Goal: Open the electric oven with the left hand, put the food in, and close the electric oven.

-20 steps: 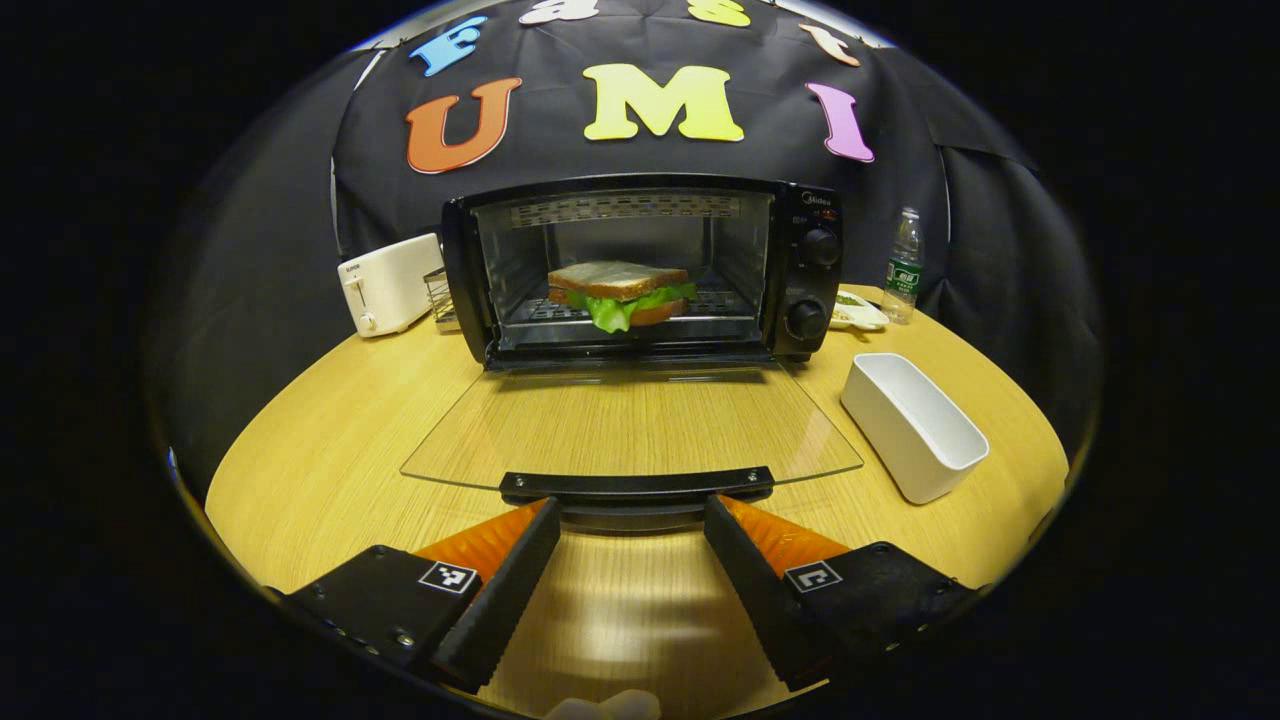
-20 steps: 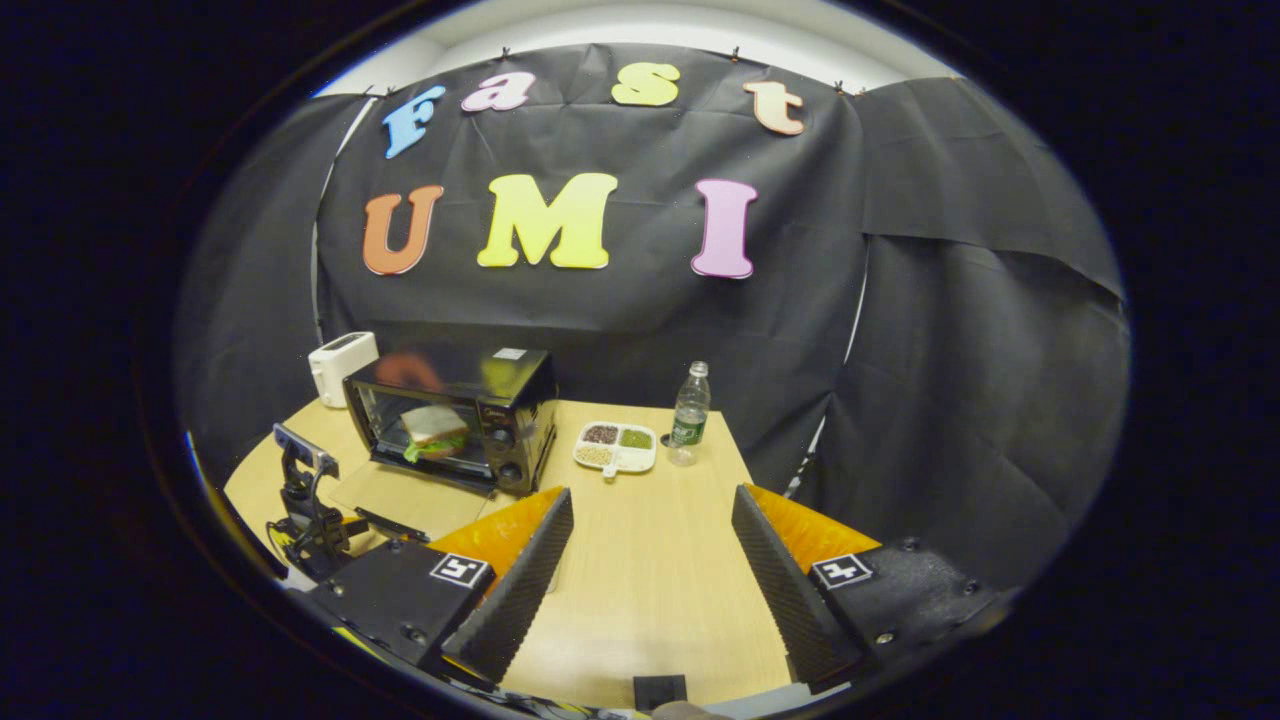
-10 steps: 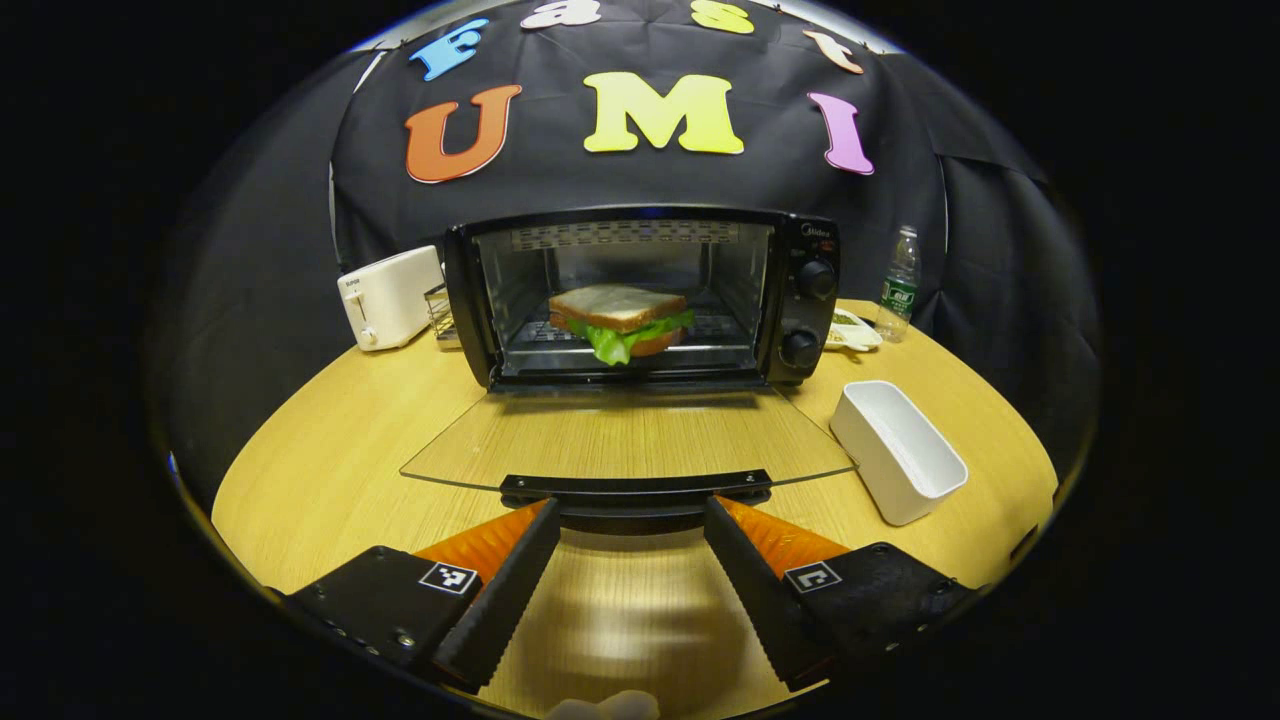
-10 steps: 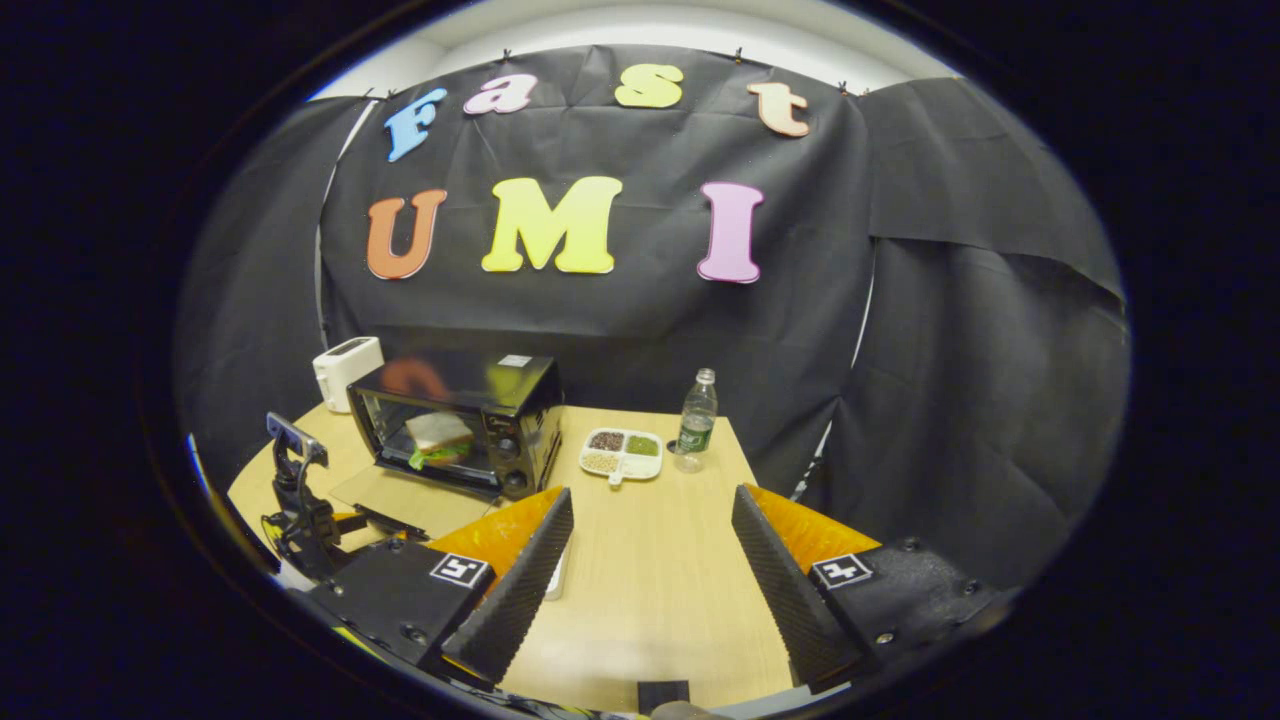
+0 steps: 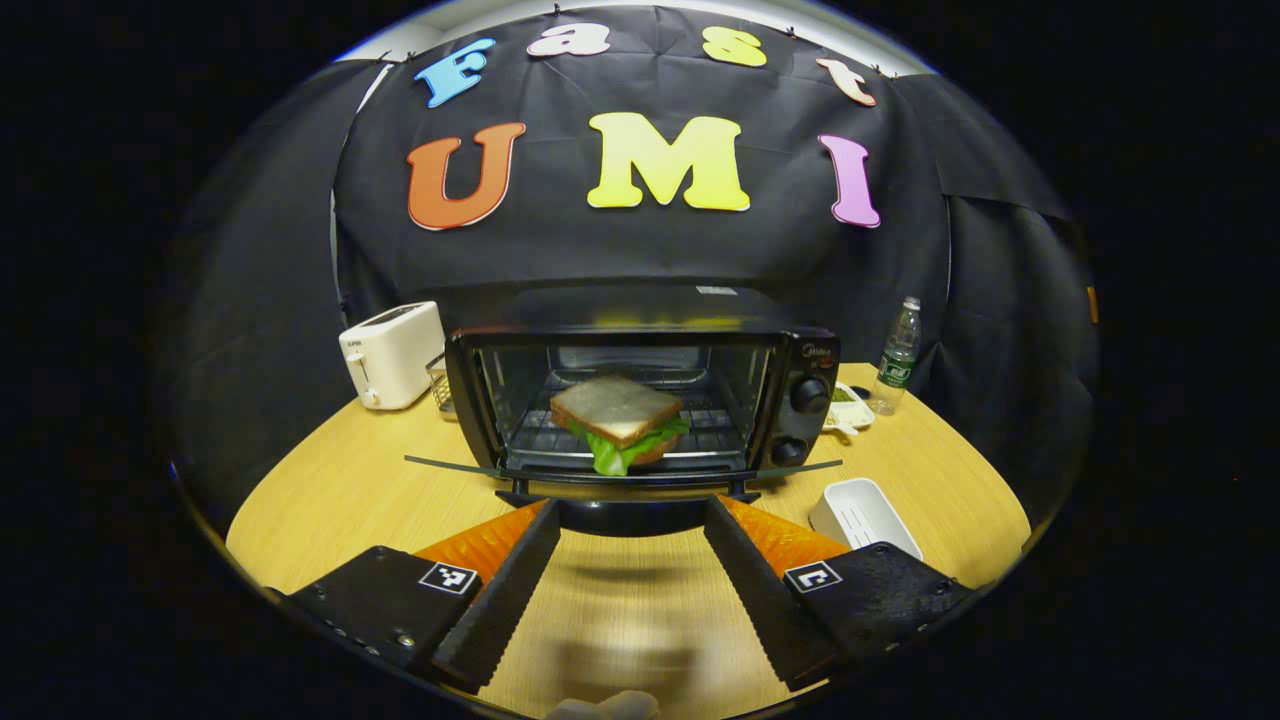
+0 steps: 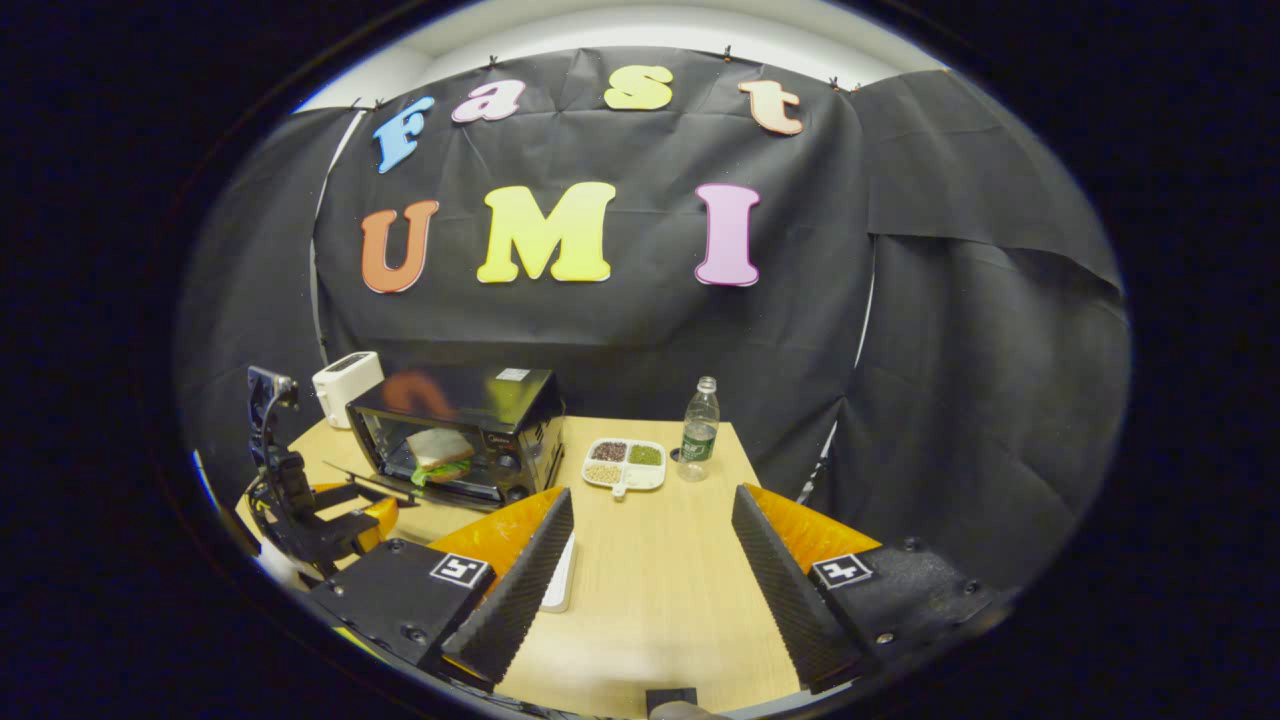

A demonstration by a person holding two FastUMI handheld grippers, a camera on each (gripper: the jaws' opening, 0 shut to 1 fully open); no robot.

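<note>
Left gripper view: your left gripper (image 5: 630, 520) has its jaws spread wide, gripping nothing; the oven door (image 5: 625, 472), seen edge-on and part raised, has its handle just ahead between the fingertips; past it the sandwich (image 5: 618, 420) lies on the rack inside the electric oven (image 5: 800, 385); white tray (image 5: 862, 515) right of the jaws. Right gripper view: your right gripper (image 6: 650, 525) gapes wide and empty over the table (image 6: 650, 600); oven far left of its jaws.

1. The sandwich (image 5: 618, 418) lies on the rack in the electric oven (image 5: 640, 400), near the table's (image 5: 330, 500) back edge.
2. The toaster (image 5: 392, 341) stands left of it.
3. The bottle (image 5: 896, 356) stands right.
</note>
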